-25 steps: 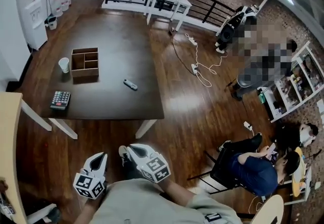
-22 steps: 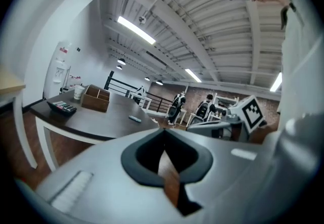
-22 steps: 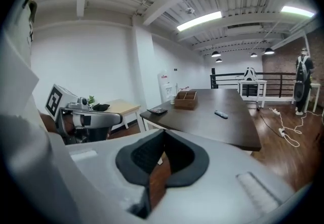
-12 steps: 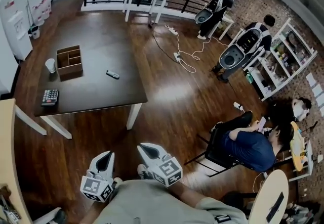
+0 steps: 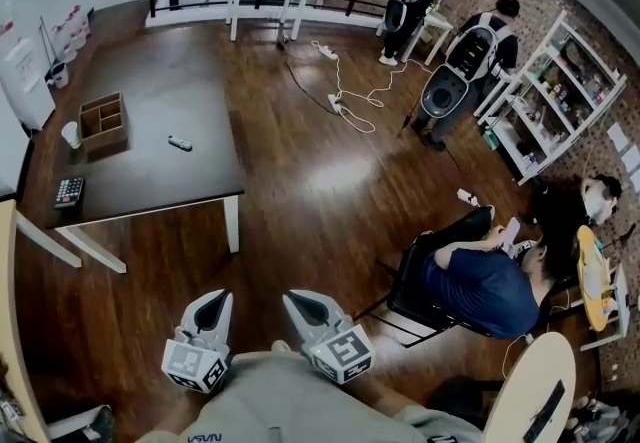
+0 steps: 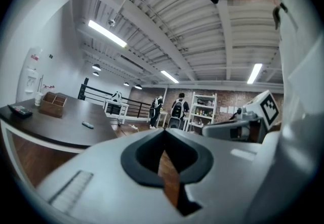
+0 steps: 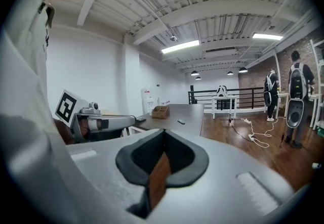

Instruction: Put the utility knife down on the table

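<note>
The left gripper [image 5: 212, 303] and the right gripper [image 5: 300, 301] are closed and empty. The utility knife [image 5: 180, 143], I think, lies near the middle of the table [image 5: 150, 71].

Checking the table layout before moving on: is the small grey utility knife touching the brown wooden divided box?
Apart. The head view shows bare dark tabletop between the small grey utility knife and the brown wooden divided box.

You wear a pale grey-beige cloth shirt [image 5: 270, 401] with small dark lettering near its lower edge. Your left gripper [image 5: 216, 301] and right gripper [image 5: 300, 301] are light grey moulded shells with black pointed linings, each backed by a white cube [image 5: 190, 367] bearing black square markers.
</note>
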### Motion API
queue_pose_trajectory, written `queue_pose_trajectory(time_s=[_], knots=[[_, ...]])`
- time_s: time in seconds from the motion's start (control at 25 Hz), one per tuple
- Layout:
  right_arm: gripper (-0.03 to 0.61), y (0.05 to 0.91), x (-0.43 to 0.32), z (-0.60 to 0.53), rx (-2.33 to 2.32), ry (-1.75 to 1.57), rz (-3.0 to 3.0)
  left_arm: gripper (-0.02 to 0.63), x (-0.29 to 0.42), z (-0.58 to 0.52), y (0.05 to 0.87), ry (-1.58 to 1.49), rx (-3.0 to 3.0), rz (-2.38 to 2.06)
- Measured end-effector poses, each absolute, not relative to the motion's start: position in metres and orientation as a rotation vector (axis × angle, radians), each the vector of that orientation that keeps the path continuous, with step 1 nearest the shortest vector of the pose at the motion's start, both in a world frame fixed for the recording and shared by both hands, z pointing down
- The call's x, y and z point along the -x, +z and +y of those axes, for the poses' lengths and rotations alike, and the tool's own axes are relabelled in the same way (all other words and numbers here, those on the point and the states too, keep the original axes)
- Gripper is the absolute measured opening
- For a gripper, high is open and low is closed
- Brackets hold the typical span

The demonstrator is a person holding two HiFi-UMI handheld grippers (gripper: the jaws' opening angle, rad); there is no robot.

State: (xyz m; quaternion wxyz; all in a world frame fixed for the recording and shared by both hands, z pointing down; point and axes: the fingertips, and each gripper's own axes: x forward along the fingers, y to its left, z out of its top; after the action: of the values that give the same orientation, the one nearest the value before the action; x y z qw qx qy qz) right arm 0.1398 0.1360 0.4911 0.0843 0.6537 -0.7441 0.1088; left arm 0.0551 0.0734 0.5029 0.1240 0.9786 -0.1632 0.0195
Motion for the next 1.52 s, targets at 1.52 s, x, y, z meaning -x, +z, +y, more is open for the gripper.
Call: queue_pose_trajectory(time_s=[1.52], knots=[[-0.002,0.499,-0.185,0.190,-1.801,0.305,-2.397,0.002,-0.126,0.142,0.506,0.168,-2.889,-0.548]])
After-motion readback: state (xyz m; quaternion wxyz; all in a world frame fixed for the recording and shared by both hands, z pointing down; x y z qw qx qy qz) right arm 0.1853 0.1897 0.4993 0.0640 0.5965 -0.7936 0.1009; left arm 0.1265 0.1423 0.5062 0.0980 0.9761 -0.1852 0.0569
